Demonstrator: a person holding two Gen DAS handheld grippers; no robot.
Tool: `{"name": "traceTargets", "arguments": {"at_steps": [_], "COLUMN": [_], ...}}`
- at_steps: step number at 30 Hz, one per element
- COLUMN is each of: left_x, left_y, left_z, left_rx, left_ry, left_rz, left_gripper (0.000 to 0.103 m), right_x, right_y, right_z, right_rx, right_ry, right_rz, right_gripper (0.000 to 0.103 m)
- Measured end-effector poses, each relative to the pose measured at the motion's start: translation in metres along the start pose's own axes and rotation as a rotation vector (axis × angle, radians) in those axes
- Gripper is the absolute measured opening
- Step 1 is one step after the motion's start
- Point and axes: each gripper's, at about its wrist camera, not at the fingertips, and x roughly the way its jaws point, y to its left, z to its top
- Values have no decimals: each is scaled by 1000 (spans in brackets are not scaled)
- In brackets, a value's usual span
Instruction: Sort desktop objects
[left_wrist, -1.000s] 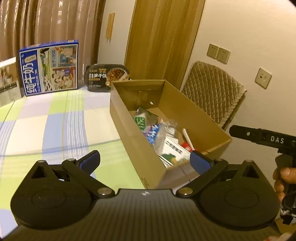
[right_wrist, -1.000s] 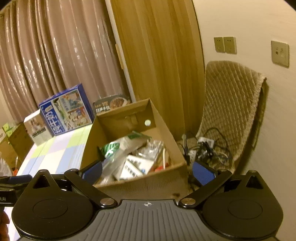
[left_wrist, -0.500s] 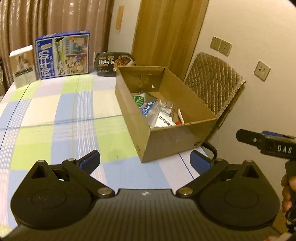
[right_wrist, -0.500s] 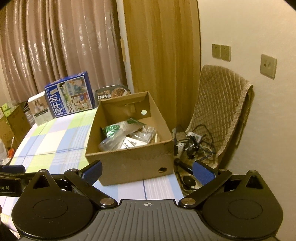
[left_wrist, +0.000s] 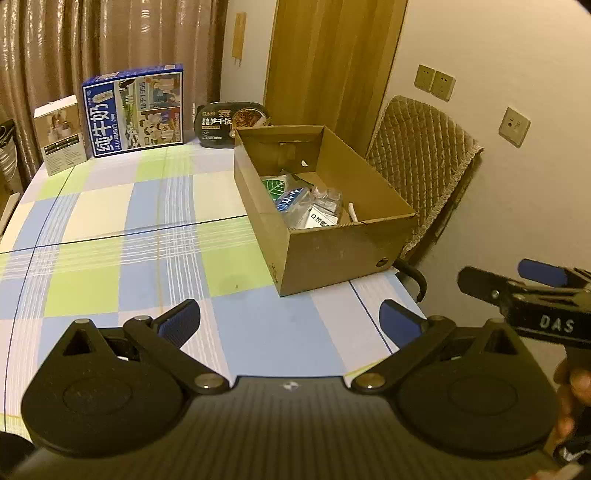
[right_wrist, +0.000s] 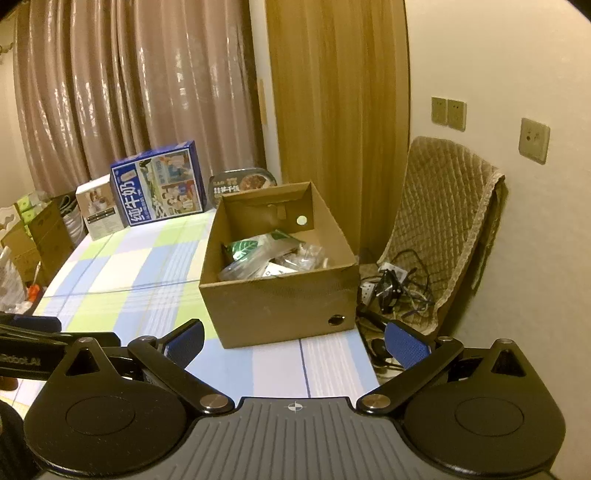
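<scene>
An open cardboard box (left_wrist: 332, 251) (right_wrist: 284, 302) stands at the right edge of the checked tablecloth (left_wrist: 129, 236). Inside it lie a green-leaf packet (left_wrist: 275, 184) (right_wrist: 242, 248), a blue-labelled clear bag (left_wrist: 291, 201), a white card (left_wrist: 323, 219) and other small items. My left gripper (left_wrist: 290, 319) hovers open over the near part of the table, nothing between its blue pads. My right gripper (right_wrist: 295, 341) is also open and empty, a little short of the box; it shows at the right edge of the left wrist view.
At the table's far edge stand a blue milk carton box (left_wrist: 135, 110), a small white box (left_wrist: 61, 133) and a black meal tray (left_wrist: 231, 122). A quilted chair (right_wrist: 447, 229) with cables (right_wrist: 391, 284) stands right of the table. Cardboard boxes (right_wrist: 33, 240) sit far left.
Both grippers have pulled back and up from the cardboard box, which now looks smaller and farther away. Both stay open and empty.
</scene>
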Motion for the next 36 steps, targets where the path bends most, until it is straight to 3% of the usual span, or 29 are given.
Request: {"name": "traceTargets", "arguments": {"at_steps": [12,36], "left_x": [2,31], "left_y": [-7,-10], "left_z": [-3,0], "left_rx": [1,4], "left_ry": [9,44], "left_rz": [-13,-2], "left_gripper": [101,101], "right_x": [-4,18], "right_y": [0,-14], "right_z": [8,5], "right_rx": [2,27], "right_ry": [-22,15], "right_rz": [9,12], "right_gripper": [101,101]}}
